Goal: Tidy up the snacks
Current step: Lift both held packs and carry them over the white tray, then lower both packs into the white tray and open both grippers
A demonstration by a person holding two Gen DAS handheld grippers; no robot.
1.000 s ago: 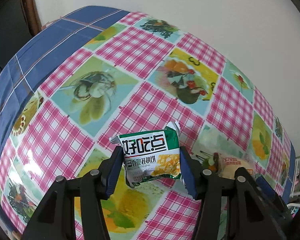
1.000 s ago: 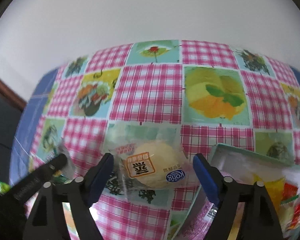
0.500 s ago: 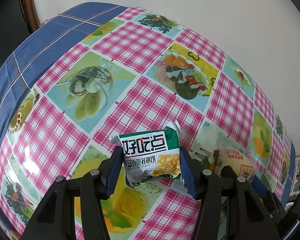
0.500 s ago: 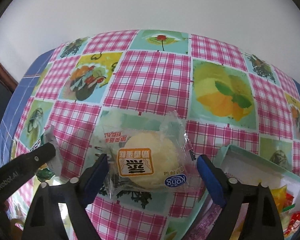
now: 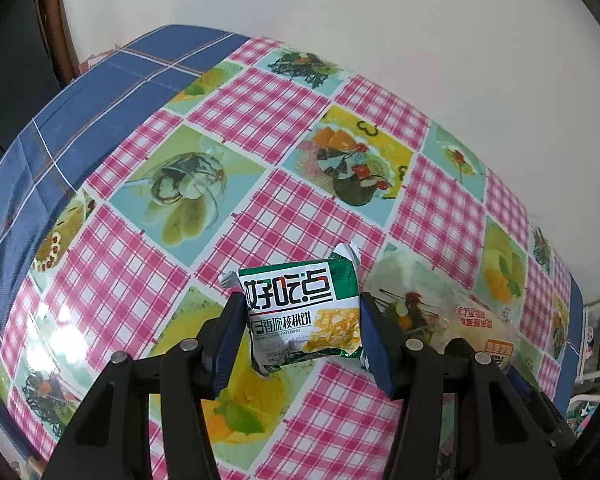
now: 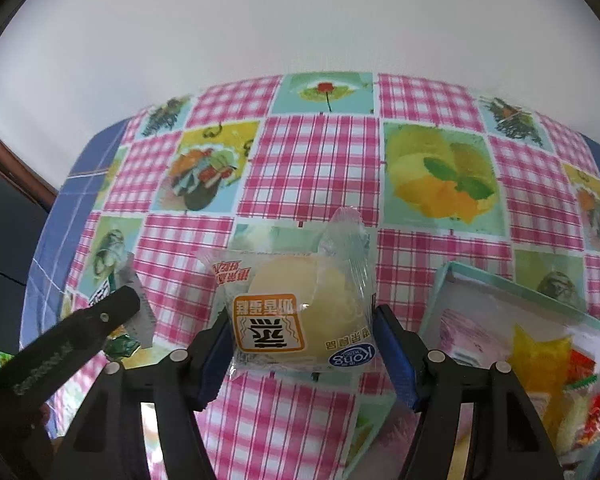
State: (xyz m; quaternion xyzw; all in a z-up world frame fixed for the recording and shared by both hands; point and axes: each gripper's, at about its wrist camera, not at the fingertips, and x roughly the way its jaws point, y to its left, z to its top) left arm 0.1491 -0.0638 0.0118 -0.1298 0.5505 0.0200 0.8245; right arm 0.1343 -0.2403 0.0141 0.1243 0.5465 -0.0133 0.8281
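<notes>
My left gripper (image 5: pixel 301 322) is shut on a green-and-white biscuit packet (image 5: pixel 296 292), which hangs a little above the checked tablecloth (image 5: pixel 284 208). The jaws of my right gripper (image 6: pixel 300 320) are closing on a clear-wrapped round yellow cake (image 6: pixel 296 308). Both blue pads touch the wrapper's sides, and its top right corner is pushed up. The same cake shows at the right edge of the left wrist view (image 5: pixel 484 328). One finger of the left gripper (image 6: pixel 96 320) crosses the right wrist view at lower left.
A shallow pale-green box (image 6: pixel 448 276) with several snack packets in it stands at the right of the right gripper. A white wall runs behind the table. The blue checked border of the cloth (image 5: pixel 80 128) marks the left side.
The right jaws have narrowed until the pads meet the cake's wrapper, which has crumpled upward. Both grippers have risen slightly; the left still holds the green packet.
</notes>
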